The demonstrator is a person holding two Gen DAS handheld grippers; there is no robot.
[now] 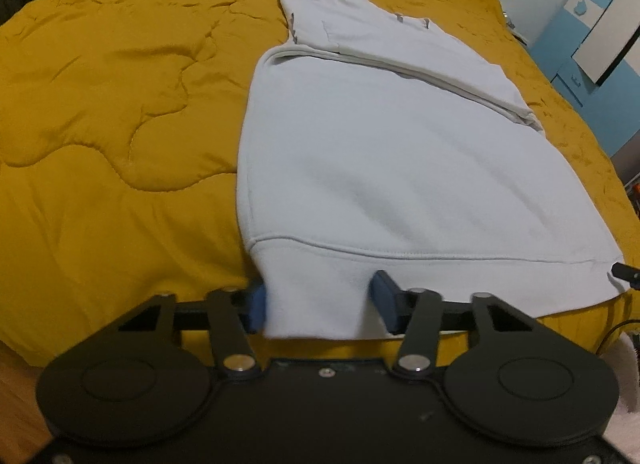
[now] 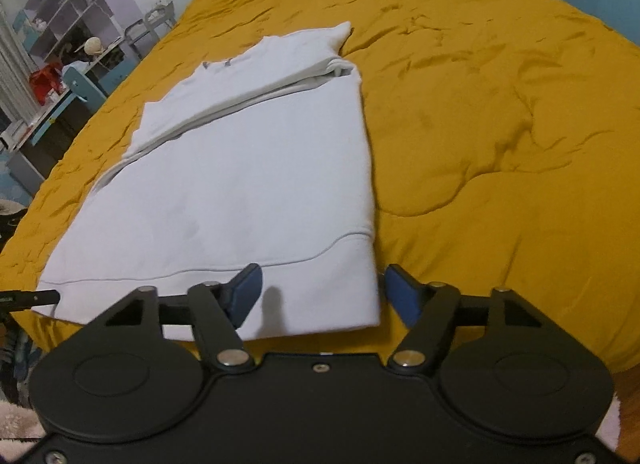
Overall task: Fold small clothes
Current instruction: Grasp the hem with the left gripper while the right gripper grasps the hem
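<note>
Left wrist view: left tongs point(image 1: 318, 306) parted astride near-left hem corner of white sweatshirt point(image 1: 380, 167), pads not pressing. Right tongs point(image 2: 324, 294) likewise parted around near-right hem corner. Sweatshirt flat on yellow bedspread point(image 2: 500, 123), long axis running away, hood end farthest. Bare bedspread either side.
</note>
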